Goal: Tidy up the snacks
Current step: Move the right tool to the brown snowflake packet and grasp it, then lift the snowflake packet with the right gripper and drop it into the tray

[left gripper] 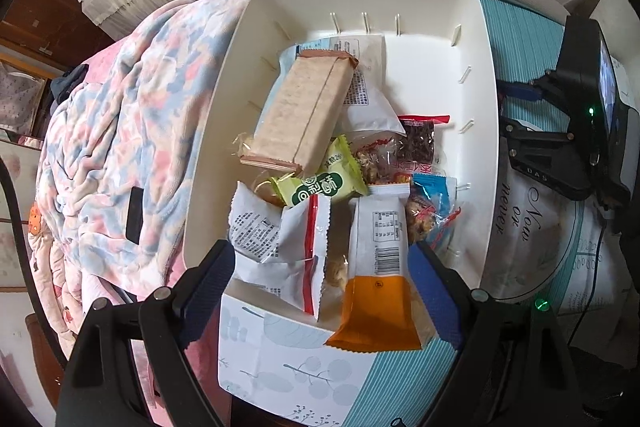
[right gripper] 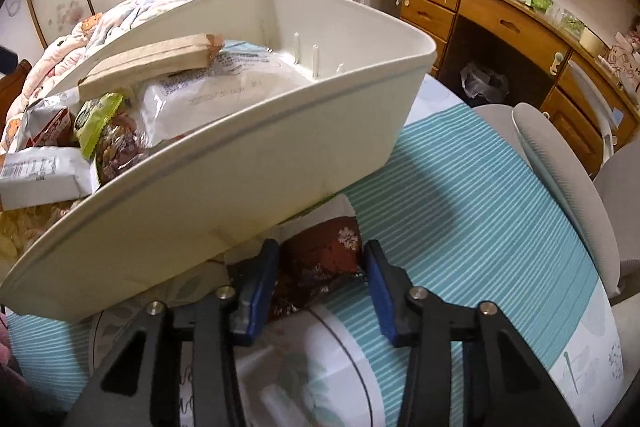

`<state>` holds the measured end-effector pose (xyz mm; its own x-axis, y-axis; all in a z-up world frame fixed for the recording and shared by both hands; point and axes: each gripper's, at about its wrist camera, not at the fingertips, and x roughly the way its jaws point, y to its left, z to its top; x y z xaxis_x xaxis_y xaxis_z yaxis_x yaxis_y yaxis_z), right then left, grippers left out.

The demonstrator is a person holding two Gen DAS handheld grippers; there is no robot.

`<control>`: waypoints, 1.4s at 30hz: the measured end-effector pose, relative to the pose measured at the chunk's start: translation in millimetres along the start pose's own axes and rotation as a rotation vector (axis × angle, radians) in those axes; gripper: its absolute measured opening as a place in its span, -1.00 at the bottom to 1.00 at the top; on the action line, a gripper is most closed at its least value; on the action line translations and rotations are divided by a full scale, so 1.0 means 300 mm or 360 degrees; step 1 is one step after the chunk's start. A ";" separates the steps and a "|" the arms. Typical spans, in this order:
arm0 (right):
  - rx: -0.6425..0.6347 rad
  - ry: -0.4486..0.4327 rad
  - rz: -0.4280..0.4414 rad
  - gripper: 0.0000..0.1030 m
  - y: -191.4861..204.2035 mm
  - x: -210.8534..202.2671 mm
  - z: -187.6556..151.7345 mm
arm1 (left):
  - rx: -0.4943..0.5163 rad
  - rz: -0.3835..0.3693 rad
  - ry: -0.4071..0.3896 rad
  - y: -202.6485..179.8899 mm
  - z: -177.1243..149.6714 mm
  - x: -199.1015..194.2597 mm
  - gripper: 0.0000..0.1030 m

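Behind us stand a wooden desk (right gripper: 500, 23) with drawers and a bed under a pastel blanket (left gripper: 120, 107); we work on a table with a teal striped cloth (right gripper: 460, 187). On it sits a white plastic bin (right gripper: 248, 187), already piled with snack packets: a tan cracker pack (left gripper: 304, 111) on top, a green packet (left gripper: 320, 179) beneath it, and an orange-and-white packet (left gripper: 378, 267) leaning over the near rim.

Our right gripper (right gripper: 320, 291) reaches just beside the bin's outer wall, where a dark red floral packet (right gripper: 320, 259) lies on the table. Its jaws stand on either side of that packet, and the pads look to be touching or nearly touching its edges; we judge the grip not yet firm. Our left gripper (left gripper: 320, 283) hovers over the bin's near end with jaws spread wide, straddling the orange-and-white packet and a white packet with a red strip (left gripper: 288, 247), gripping neither.

To do this step well, we should close squarely on the red packet's middle, keep the left finger (right gripper: 260, 291) clear of the bin wall, then lift high enough to pass the rim. We would drop it toward the bare far corner, not onto the leaning heap.
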<state>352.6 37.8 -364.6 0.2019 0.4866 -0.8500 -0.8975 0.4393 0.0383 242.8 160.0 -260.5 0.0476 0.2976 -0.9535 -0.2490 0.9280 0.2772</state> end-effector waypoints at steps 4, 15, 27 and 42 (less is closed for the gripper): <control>0.0053 0.0030 -0.0019 -0.29 0.004 -0.011 -0.005 | 0.0002 0.0006 -0.0009 0.005 -0.016 -0.027 0.70; 0.0289 0.0070 -0.0064 -0.69 -0.015 -0.065 -0.021 | -0.0015 -0.0026 -0.0035 0.049 -0.075 -0.077 0.70; 0.0462 0.0046 -0.0136 -0.75 -0.014 -0.191 -0.043 | -0.0059 -0.0043 -0.0023 0.117 -0.138 -0.103 0.70; 0.0613 -0.0158 -0.0253 -0.75 0.154 -0.435 -0.013 | 0.0020 -0.0176 -0.0070 0.178 -0.206 -0.137 0.70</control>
<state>283.2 -8.6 -253.9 0.3798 0.4519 -0.8072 -0.6440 0.7556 0.1200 167.7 183.6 -213.9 0.1163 0.2027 -0.9723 -0.2275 0.9584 0.1725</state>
